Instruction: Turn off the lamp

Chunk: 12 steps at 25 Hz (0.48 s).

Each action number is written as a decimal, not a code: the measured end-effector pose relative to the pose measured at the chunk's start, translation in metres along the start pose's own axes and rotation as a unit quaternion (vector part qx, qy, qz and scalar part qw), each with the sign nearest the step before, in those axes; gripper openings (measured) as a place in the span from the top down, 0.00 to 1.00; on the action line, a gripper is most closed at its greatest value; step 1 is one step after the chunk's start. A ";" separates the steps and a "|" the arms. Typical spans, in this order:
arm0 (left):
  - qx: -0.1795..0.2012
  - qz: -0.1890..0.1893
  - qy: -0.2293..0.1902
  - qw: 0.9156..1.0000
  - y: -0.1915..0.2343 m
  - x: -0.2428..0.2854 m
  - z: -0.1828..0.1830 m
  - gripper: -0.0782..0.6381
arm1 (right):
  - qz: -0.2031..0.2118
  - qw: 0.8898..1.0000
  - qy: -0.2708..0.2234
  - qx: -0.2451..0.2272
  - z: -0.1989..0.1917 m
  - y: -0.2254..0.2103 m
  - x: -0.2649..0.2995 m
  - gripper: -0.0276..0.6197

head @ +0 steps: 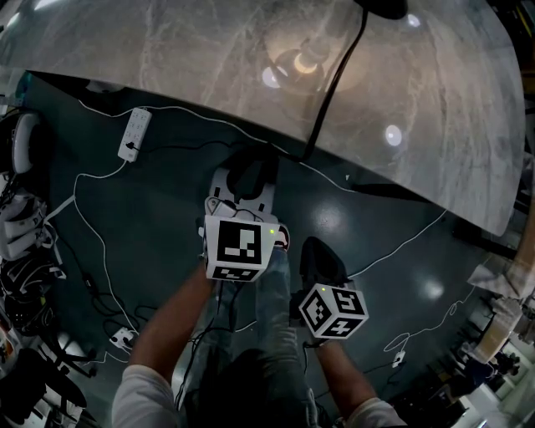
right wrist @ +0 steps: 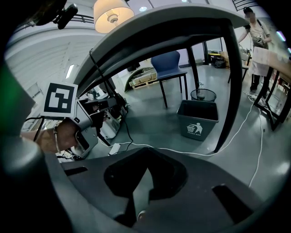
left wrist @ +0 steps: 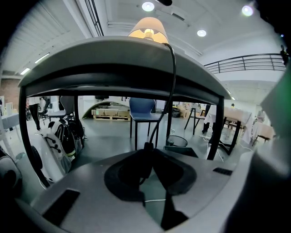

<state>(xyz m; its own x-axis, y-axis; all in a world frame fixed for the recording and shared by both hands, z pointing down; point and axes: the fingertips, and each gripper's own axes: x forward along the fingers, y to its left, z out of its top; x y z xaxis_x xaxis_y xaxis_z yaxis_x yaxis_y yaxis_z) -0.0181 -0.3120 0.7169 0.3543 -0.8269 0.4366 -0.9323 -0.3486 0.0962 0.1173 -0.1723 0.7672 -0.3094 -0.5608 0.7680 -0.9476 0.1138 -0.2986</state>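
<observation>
A glossy dark floor (head: 167, 209) runs under the marbled table (head: 167, 50), white cables (right wrist: 173, 149) trailing past a power strip (head: 135, 134). Beyond stand a blue chair (right wrist: 168, 63) and grey bin (right wrist: 198, 119) (litter sign on its front), with round ceiling spots (left wrist: 148, 6) overhead

Above the table (head: 167, 50), the lamp (head: 383, 7) is cut off by the picture's edge. Below the table, its cord (left wrist: 172, 91) disappears inside the left gripper (left wrist: 148, 149).

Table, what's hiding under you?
Looking under the table, the right gripper view shows a grey bin, a white cable on the floor and a blue chair beyond. The lamp cord hangs off the edge into the left claw. From above, the tabletop hides that floor.
</observation>
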 end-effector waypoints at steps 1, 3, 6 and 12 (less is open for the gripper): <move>0.002 -0.001 -0.001 1.000 0.000 -0.001 0.001 0.79 | 0.001 1.000 0.000 0.000 0.000 0.000 0.000 0.96; 0.007 -0.004 -0.001 1.000 -0.002 -0.001 0.002 0.79 | 0.001 1.000 -0.001 -0.001 0.001 0.001 -0.001 0.96; 0.009 -0.004 0.000 1.000 -0.003 -0.001 0.001 0.79 | 0.003 1.000 -0.001 -0.001 0.001 0.000 0.000 0.96; 0.005 0.004 0.001 1.000 -0.001 -0.002 -0.001 0.79 | 0.004 1.000 0.001 -0.002 -0.001 -0.001 0.000 0.96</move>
<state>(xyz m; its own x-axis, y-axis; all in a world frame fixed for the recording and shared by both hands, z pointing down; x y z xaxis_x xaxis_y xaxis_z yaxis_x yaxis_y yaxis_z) -0.0174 -0.3095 0.7173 0.3475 -0.8288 0.4385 -0.9341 -0.3470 0.0845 0.1180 -0.1717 0.7682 -0.3178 -0.5576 0.7669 -0.9451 0.1213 -0.3034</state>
